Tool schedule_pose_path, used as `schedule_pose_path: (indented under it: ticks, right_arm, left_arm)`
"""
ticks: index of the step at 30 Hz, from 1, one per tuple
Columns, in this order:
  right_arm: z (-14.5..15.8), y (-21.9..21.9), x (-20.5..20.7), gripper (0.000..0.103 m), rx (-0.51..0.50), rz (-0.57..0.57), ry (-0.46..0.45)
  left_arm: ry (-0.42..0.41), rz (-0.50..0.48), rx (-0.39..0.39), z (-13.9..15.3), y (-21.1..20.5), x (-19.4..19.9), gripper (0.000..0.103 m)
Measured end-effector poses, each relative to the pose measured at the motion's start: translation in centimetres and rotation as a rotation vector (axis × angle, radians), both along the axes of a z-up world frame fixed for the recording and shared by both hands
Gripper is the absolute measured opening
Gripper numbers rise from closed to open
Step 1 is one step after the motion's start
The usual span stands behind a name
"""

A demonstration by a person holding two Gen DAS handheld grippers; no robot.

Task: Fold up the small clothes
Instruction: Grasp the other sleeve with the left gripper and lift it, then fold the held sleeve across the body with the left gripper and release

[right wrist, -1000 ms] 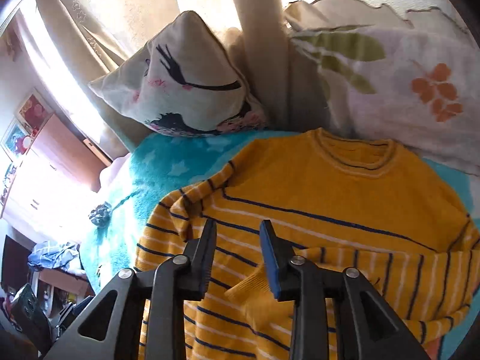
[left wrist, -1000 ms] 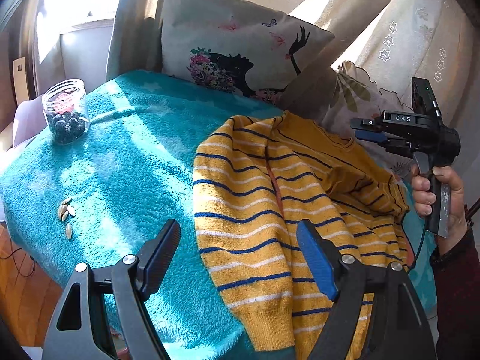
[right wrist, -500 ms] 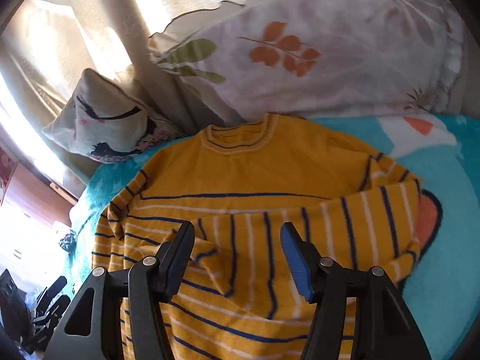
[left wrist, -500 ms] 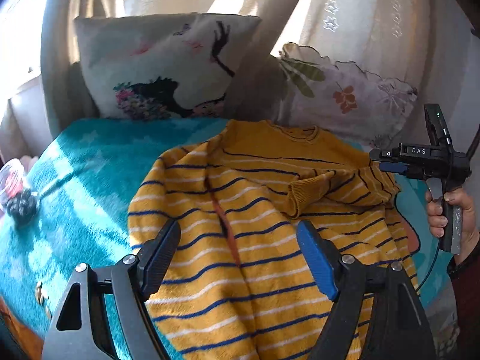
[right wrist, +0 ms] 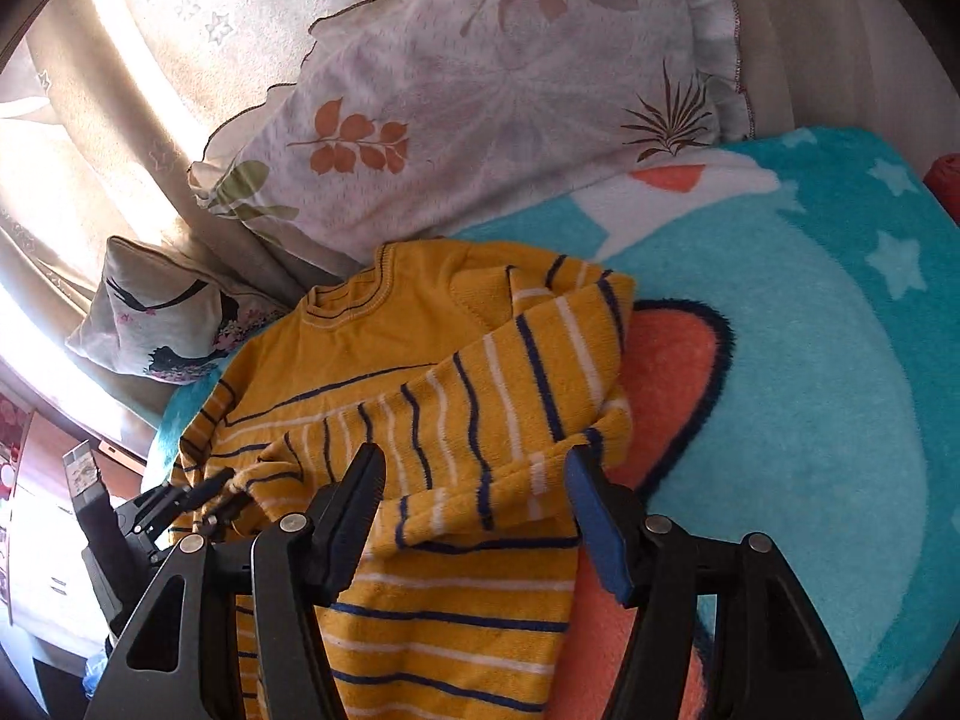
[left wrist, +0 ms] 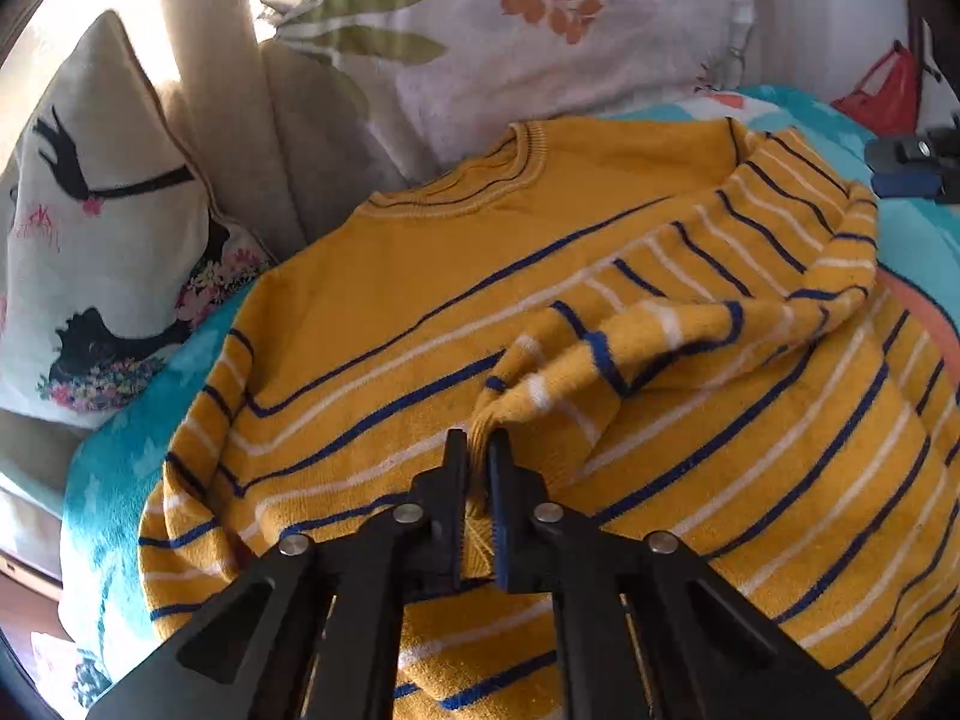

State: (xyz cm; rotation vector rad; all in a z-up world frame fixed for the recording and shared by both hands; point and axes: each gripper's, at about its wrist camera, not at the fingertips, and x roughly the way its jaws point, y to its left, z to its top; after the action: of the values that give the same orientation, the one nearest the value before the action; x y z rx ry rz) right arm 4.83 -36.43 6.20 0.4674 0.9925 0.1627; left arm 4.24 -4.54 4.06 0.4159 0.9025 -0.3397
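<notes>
The yellow striped sweater [left wrist: 420, 276] lies across the middle of the left wrist view on a teal blanket [right wrist: 810, 312], its collar toward the pillows [left wrist: 528, 30] at the top and one sleeve [left wrist: 690, 324] folded across its chest. The left gripper [left wrist: 477, 456] at lower centre has its jaws clamped on the sleeve's cuff. In the right wrist view the right gripper [right wrist: 474, 510] sits low in the frame over the sleeve, jaws wide apart, gripping nothing
</notes>
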Motion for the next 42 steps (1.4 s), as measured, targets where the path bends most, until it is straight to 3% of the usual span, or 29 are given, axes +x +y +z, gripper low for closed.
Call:
schedule_pose_path:
  ticks: [2, 5, 9, 14, 21, 27, 32, 35, 39, 42]
  right_arm:
    - [0.1, -0.3, 0.0, 0.067, -0.009, 0.003, -0.018]
    - [0.5, -0.8, -0.3, 0.067, -0.029, 0.008, -0.050]
    - [0.4, -1.4, -0.4, 0.067, -0.025, 0.016, -0.077]
    - [-0.8, -1.4, 0.3, 0.067, -0.002, 0.021, -0.066]
    - [-0.5, 0.8, 1.1, 0.067, -0.018, 0.069, -0.089]
    - [0.2, 3.9, 2.7, 0.067, -0.061, 0.130, -0.113]
    - [-0.4, 6.5, 6.4, 0.067, -0.083, 0.188, -0.091]
    - [-2.7, 8.8, 9.8, 0.063, -0.162, 0.266, 0.009]
    - [-5.6, 10.2, 13.7, 0.058, -0.321, 0.256, 0.070]
    - [-5.9, 10.6, 15.0, 0.059, -0.434, 0.187, 0.031]
  left_arm:
    - [-0.021, 0.047, -0.105, 2.0, 1.9, 0.3, 0.005]
    - [-0.094, 0.146, -0.184, 5.3, 5.3, 0.2, 0.005]
    - [-0.232, 0.314, -0.083, 7.4, 8.4, 0.5, 0.005]
    - [-0.154, 0.389, -0.060, 5.4, 10.8, 1.8, 0.005]
    - [-0.136, 0.350, 0.057, 2.5, 10.6, -0.9, 0.009]
    - [-0.056, 0.353, 0.056, 1.7, 12.0, -3.3, 0.013]
    - [-0.060, 0.388, -0.114, 4.8, 14.3, -5.6, 0.036]
    - [-0.074, 0.380, -0.194, 6.0, 14.2, -5.1, 0.047]
    - [-0.077, 0.406, -0.160, 4.9, 12.8, -2.7, 0.049]
    - [-0.025, 0.450, -0.221, 3.9, 13.5, -2.0, 0.049]
